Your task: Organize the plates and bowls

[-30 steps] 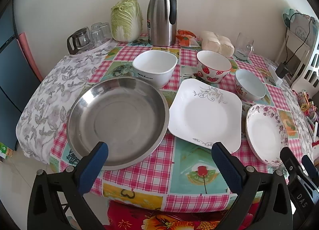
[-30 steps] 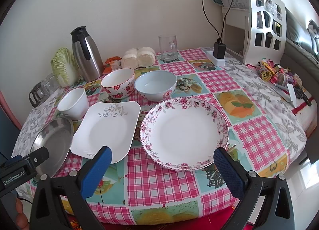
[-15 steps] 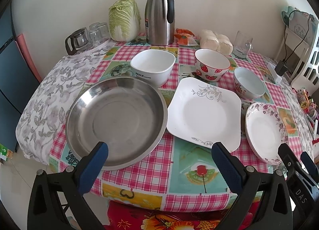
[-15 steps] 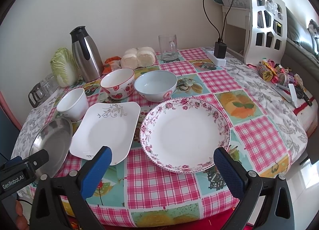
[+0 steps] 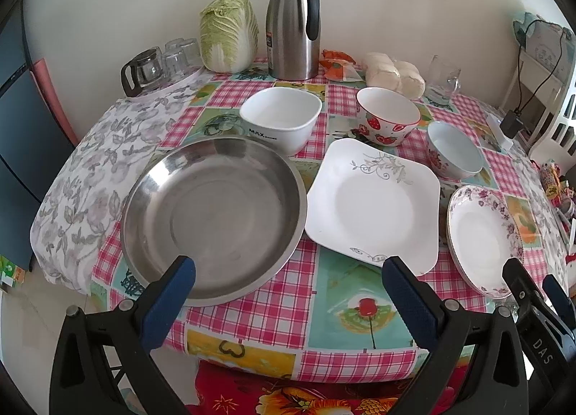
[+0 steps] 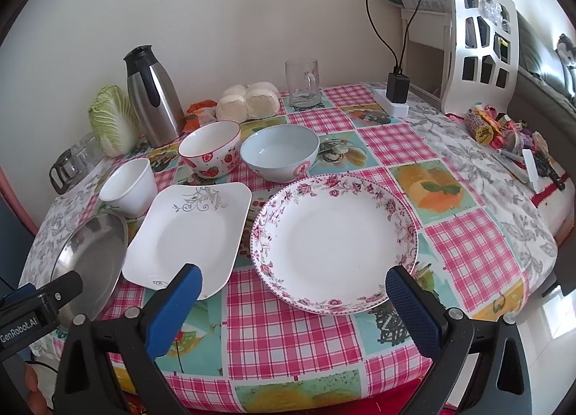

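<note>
A steel round dish point(image 5: 216, 217) lies at the table's front left, with a square white plate point(image 5: 374, 199) beside it and a rose-rimmed round plate point(image 6: 334, 238) further right. Behind them stand a white square bowl point(image 5: 280, 120), a strawberry bowl point(image 5: 387, 120) and a pale blue bowl point(image 6: 279, 152). My left gripper point(image 5: 288, 271) hovers open at the front edge, between the steel dish and the square plate. My right gripper point(image 6: 293, 280) is open too, just in front of the rose-rimmed plate. Neither holds anything.
Along the back wall stand a steel thermos point(image 5: 293, 26), a cabbage point(image 5: 228, 33), a glass pot with tumblers point(image 5: 154, 66), buns point(image 5: 394, 73) and a glass mug point(image 6: 302, 84). A charger and white rack point(image 6: 478, 37) sit at the right, with small clutter point(image 6: 504, 134) nearby.
Both grippers have edged slightly forward and lower toward the table; the dishes sit where they were and both grippers stay open.
</note>
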`<move>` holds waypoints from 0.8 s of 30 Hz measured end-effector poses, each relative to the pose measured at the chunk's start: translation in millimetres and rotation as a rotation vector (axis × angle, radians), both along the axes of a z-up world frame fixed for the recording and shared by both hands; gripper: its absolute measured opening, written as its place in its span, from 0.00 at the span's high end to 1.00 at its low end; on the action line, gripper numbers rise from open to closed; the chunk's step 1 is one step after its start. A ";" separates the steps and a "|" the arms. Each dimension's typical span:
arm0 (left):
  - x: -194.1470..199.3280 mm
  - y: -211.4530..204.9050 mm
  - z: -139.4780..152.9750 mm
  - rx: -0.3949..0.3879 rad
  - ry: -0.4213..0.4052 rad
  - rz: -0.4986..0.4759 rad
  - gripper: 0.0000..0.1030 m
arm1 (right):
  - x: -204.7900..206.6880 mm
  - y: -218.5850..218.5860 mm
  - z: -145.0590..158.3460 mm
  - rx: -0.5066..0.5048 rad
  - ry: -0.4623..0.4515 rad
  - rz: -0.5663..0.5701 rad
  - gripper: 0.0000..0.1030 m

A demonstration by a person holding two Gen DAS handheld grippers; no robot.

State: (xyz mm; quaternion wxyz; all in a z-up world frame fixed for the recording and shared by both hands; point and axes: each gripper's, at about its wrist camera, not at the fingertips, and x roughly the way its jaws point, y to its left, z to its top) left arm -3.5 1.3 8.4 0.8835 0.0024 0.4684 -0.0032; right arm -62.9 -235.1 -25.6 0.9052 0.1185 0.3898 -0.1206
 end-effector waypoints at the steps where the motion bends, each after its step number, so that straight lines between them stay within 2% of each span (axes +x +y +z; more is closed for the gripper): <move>1: 0.1 0.5 -0.2 -0.001 0.001 0.002 0.00 | 0.1 0.3 -0.1 -0.001 0.001 0.000 0.00; 24: 0.4 0.0 -0.5 -0.002 0.003 0.003 0.00 | 1.8 1.8 -2.6 -0.002 0.007 0.000 0.00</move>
